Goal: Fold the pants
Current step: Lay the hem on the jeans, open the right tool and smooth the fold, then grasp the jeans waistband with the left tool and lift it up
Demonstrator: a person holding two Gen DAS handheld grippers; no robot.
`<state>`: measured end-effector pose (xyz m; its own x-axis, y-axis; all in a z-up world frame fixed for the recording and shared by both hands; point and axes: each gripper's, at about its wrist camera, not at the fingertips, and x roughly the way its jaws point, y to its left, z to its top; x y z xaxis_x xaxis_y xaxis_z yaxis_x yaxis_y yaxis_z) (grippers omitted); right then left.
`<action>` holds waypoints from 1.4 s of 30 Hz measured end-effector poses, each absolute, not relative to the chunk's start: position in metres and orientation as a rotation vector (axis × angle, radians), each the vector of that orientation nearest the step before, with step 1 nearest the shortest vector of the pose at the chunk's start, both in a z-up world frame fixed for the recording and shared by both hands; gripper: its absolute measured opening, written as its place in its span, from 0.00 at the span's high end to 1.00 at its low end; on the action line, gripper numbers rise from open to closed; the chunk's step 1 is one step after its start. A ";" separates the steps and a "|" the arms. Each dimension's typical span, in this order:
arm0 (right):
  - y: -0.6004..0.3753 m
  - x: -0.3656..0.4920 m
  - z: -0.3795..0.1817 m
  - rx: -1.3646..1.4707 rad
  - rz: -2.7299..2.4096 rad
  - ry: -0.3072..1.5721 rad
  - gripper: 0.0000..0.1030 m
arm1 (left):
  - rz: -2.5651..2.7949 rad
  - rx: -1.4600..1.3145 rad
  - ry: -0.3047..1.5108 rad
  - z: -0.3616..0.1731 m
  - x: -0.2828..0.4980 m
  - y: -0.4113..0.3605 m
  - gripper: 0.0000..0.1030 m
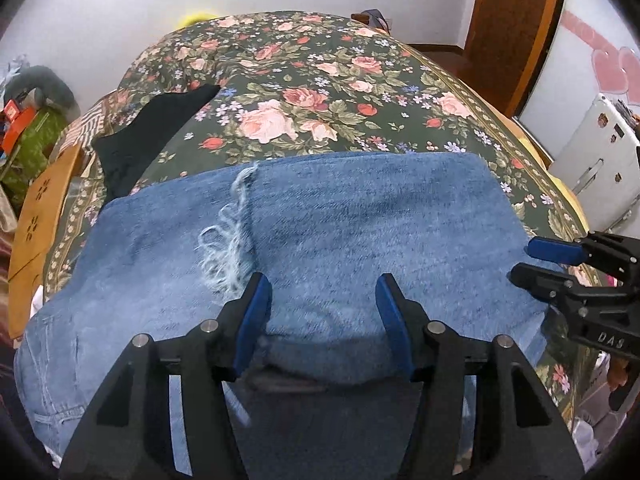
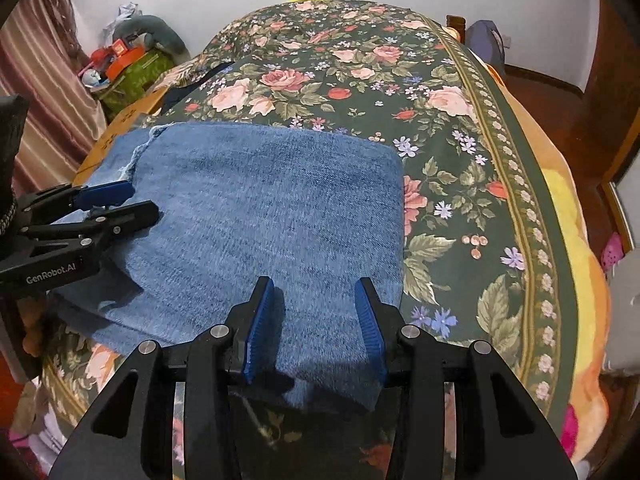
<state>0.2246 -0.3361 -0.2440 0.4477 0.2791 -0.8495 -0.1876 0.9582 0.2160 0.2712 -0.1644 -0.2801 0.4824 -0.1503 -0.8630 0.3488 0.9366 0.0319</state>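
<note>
Right now, through the left wrist camera, the jeans (image 1: 320,240) are lying folded across the near part of a bed covered by a dark green flowered bedspread (image 1: 304,92). The left tongs (image 1: 320,304) are pointing down over the near edge of the denim with a raised fold of it sitting between their blue pads (image 1: 256,320); the pads are standing apart on either side of that fold, and I cannot tell whether they are actually pinching it. A frayed rip (image 1: 228,244) is showing pale threads just beyond the left finger. A black garment (image 1: 148,136) is lying on the bedspread past the jeans' far left corner. At the right edge the right tongs (image 1: 532,260) are reaching in over the jeans' right side, one finger above the other.

Through the right wrist camera, the right tongs (image 2: 316,312) are hovering at the near right corner of the jeans (image 2: 260,208), the corner flap sitting between the two blue pads (image 2: 260,328). The gap is narrow but real, and I cannot say whether the cloth is being squeezed. The left tongs (image 2: 132,200) are coming in from the left edge, lying over the denim near the frayed seam. The bedspread (image 2: 460,200) is stretching away to the right, with an orange and yellow blanket (image 2: 580,280) hanging off the bed's side.
</note>
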 end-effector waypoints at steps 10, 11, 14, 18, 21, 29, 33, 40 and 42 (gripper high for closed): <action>-0.321 0.216 -0.194 0.071 0.276 0.984 0.57 | -0.154 0.149 0.919 -0.229 0.236 -0.073 0.35; -0.316 0.215 -0.186 0.067 0.282 0.965 0.57 | -0.133 0.138 0.905 -0.224 0.232 -0.059 0.30; -0.295 0.213 -0.168 0.040 0.302 0.914 0.56 | -0.068 0.119 0.869 -0.212 0.219 -0.022 0.25; -0.262 0.215 -0.150 0.017 0.338 0.867 0.56 | 0.001 0.068 0.840 -0.201 0.203 0.029 0.21; -0.233 0.218 -0.139 0.000 0.372 0.844 0.56 | 0.058 0.024 0.827 -0.197 0.191 0.069 0.20; -0.163 0.222 -0.137 -0.060 0.452 0.813 0.51 | 0.162 -0.102 0.866 -0.217 0.155 0.161 0.18; -0.133 0.224 -0.147 -0.079 0.476 0.839 0.51 | 0.173 -0.174 0.914 -0.237 0.140 0.192 0.18; -0.083 0.228 -0.181 -0.168 0.504 0.906 0.51 | 0.097 -0.326 1.013 -0.283 0.130 0.210 0.17; -0.074 0.230 -0.192 -0.194 0.502 0.931 0.51 | 0.066 -0.363 1.034 -0.294 0.132 0.208 0.18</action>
